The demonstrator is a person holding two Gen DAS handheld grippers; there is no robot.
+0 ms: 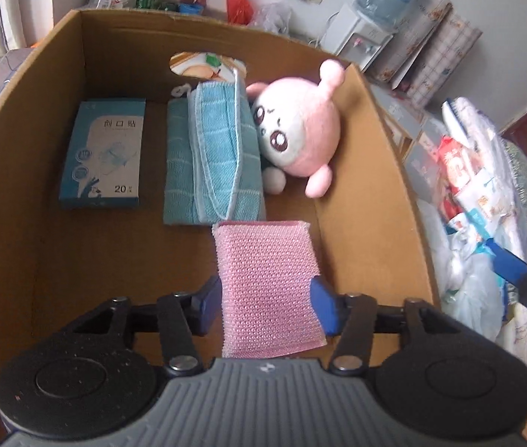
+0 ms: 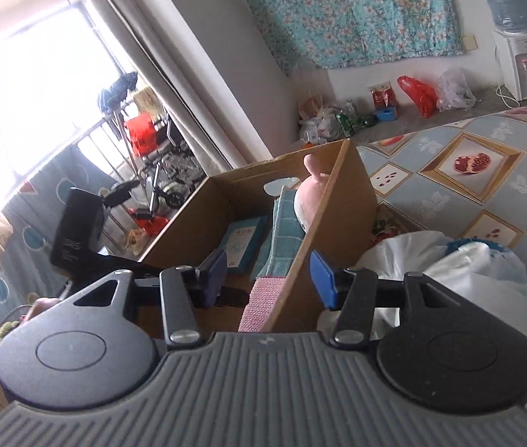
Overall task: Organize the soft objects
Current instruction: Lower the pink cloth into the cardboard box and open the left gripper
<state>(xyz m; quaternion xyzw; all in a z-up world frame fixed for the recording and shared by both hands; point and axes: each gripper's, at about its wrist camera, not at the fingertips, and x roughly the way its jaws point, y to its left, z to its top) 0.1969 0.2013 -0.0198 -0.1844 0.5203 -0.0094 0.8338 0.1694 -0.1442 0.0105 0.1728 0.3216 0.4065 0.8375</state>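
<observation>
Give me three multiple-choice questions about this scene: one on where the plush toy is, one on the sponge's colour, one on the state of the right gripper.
1. Where is the pink plush toy?
A. Inside the cardboard box, beside the folded towel
B. On the floor outside the box
C. On the water dispenser

2. What colour is the sponge?
A. Yellow
B. Green
C. Pink

3. How is the right gripper?
A. Shut on the towel
B. Open, holding nothing
C. Shut on the plush toy

Answers:
1 A: the pink plush toy lies in the cardboard box against the folded towel.
2 C: the sponge is pink mesh.
3 B: the right gripper has its jaws apart, with nothing held between them.
</observation>
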